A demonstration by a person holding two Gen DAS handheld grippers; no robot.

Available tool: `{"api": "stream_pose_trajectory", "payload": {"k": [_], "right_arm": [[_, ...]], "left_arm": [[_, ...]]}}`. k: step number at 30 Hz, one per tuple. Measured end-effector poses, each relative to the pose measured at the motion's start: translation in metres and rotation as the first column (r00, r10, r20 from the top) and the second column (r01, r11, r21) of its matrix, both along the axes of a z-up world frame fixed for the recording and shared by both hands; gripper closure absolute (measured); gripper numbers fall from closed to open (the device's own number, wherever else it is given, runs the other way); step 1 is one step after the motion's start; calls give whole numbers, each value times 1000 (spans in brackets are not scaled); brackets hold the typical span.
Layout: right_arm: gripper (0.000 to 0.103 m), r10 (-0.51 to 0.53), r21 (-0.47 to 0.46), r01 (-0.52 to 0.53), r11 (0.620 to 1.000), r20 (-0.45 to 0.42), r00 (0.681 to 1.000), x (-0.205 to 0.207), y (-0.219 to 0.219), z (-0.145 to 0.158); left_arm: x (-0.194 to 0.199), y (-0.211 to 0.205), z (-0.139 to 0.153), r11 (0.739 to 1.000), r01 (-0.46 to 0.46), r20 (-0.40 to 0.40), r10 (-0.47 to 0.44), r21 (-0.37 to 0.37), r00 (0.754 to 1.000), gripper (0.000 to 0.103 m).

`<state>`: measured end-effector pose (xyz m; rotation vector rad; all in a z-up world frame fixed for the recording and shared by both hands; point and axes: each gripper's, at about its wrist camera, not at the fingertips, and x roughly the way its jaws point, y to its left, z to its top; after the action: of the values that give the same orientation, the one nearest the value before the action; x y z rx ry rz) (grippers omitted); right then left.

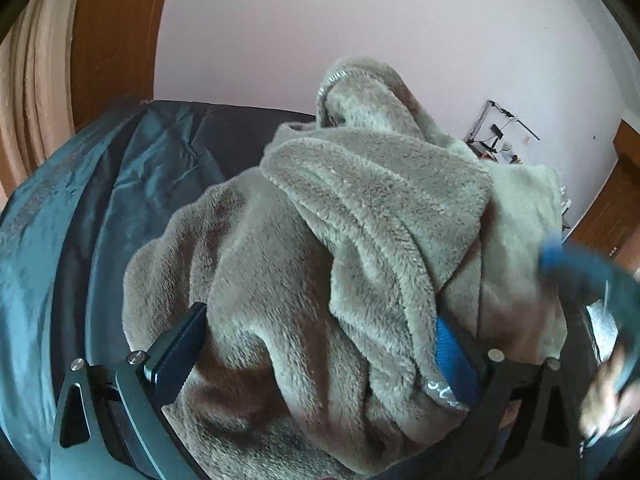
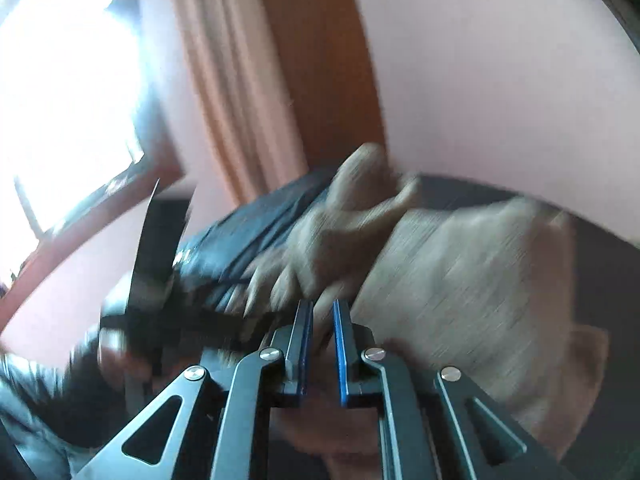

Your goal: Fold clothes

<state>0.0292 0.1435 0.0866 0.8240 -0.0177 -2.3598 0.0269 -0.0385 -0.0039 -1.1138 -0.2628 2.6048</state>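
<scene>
A grey-beige fleece garment [image 1: 352, 248] lies bunched on a bed with a dark teal cover [image 1: 80, 220]; one fold stands up at the back. My left gripper [image 1: 320, 314] is open wide, and the fleece bulk sits between its fingers and drapes over the blue right pad [image 1: 456, 356]. In the blurred right wrist view my right gripper [image 2: 322, 304] is shut, its pads almost touching, just in front of the garment [image 2: 460, 260]. Blur hides whether any fleece is nipped. One of its blue fingers [image 1: 554, 250] smears past the garment's right edge, above a person's hand [image 1: 608, 396].
A pale pink wall [image 1: 360, 20] rises behind the bed. A wooden door frame [image 1: 112, 40] and a curtain [image 1: 28, 92] stand to the left, and a bright window [image 2: 60, 100] beyond. Wooden furniture [image 1: 608, 216] and small clutter [image 1: 496, 140] sit at the far right.
</scene>
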Motion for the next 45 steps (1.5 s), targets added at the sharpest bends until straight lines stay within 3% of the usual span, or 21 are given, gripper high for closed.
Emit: {"api": "stream_pose_trajectory", "payload": {"k": [6,13,19,20,23,25,28,35,39,41,43,45], "right_arm": [[92,-119,-54,123,991,74,990,-55,1,18],[92,-162,26,160,987,97,982,-87,-46,3],[90,-263,74,256,964,101,959,-92,-48,-4],[87,-270,75,263,962,95,958,-91,-48,-5],[67,-301,74,297,952,55,952,-85,-46,2],[38,-315,78,311,947,41,948,-86,-48,5],[27,-321,88,316,945,41,946,-91,-52,10],[27,-358,198,333,922,109,927,-121,-66,5],[29,-324,174,290,941,213,922,-127,-68,-12],[42,-295,170,261,950,222,929,-128,-72,-17],[66,-285,153,257,954,203,937,-122,-71,-17],[75,-283,140,261,955,173,943,-115,-69,-15]], "left_arm": [[11,-1,-5,1000,11,-27,-10,16,1000,1],[14,-6,-8,998,21,-36,-19,54,999,1],[14,-9,-10,996,29,-41,-25,80,999,1],[14,-9,-10,996,30,-41,-26,83,999,1],[15,-9,-10,996,31,-42,-28,85,999,1],[16,-9,-10,996,31,-44,-28,84,999,1],[18,-9,-11,996,32,-44,-28,85,999,1],[18,-10,-13,996,33,-50,-29,82,998,1],[19,-10,-13,996,35,-53,-31,81,998,1],[19,-11,-13,996,37,-53,-33,82,998,1],[18,-12,-13,996,39,-54,-35,86,998,1],[16,-15,-14,995,41,-54,-36,95,998,1]]}}
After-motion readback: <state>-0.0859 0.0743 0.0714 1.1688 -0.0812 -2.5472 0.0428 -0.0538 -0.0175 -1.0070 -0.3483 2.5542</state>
